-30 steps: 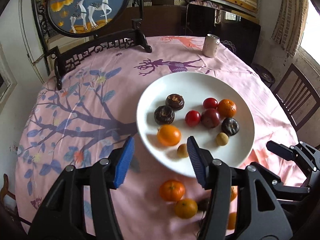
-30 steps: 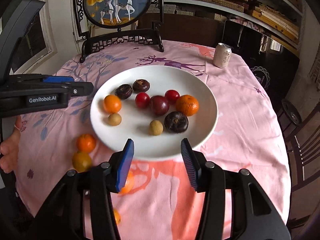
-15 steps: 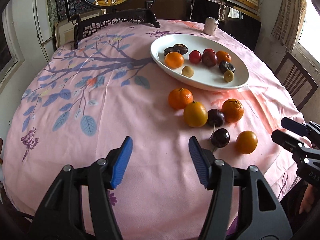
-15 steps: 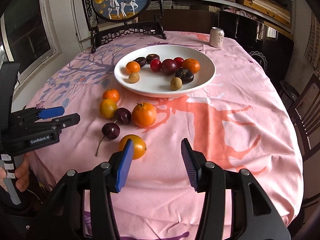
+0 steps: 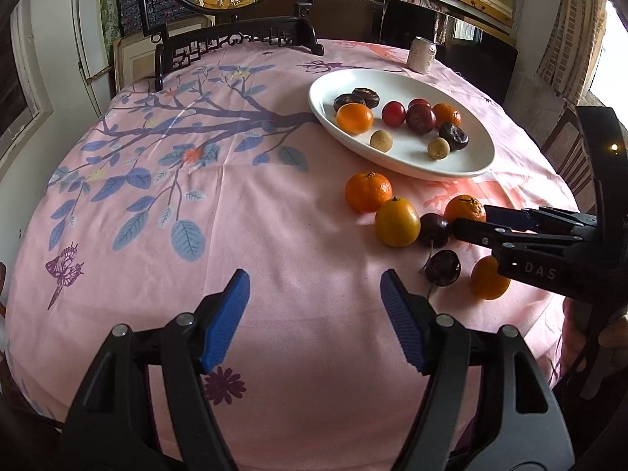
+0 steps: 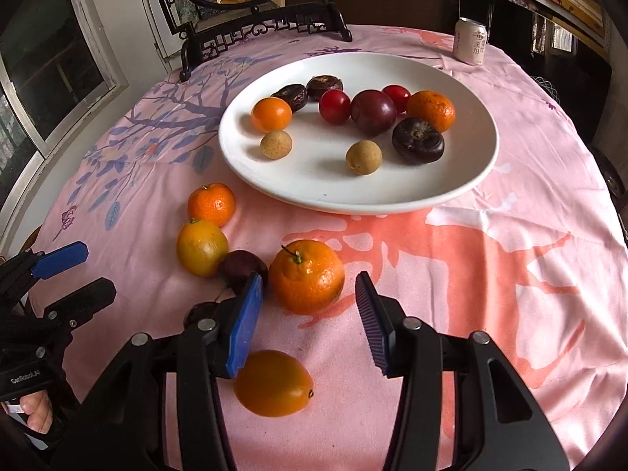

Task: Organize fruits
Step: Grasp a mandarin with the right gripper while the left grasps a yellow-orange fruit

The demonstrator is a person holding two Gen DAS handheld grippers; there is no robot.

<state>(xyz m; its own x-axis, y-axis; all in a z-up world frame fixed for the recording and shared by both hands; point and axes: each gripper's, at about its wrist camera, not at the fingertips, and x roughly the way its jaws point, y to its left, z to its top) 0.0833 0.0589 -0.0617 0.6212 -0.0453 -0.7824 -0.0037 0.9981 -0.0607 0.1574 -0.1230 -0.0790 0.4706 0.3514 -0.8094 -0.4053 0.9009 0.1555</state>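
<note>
A white plate (image 6: 463,180) (image 5: 471,165) holds several fruits: tangerines, red and dark plums, two small tan fruits. Loose fruit lies on the pink cloth in front of it. My right gripper (image 6: 310,314) is open, low over the cloth, its jaws flanking a stemmed tangerine (image 6: 307,276) without touching it. An orange kumquat-like fruit (image 6: 273,382) lies below its left finger. A dark plum (image 6: 241,269), a yellow-orange fruit (image 6: 201,246) and a tangerine (image 6: 211,203) lie to the left. My left gripper (image 5: 314,318) is open and empty over bare cloth, left of the fruit.
A drink can (image 6: 470,41) stands behind the plate. A framed deer picture on a black carved stand (image 5: 235,39) is at the table's far side. A chair (image 5: 569,157) stands to the right. The round table's edge is close in front.
Both grippers drew back from above the plate toward the near edge. The right gripper then moved forward and down around the stemmed tangerine. Both stayed open.
</note>
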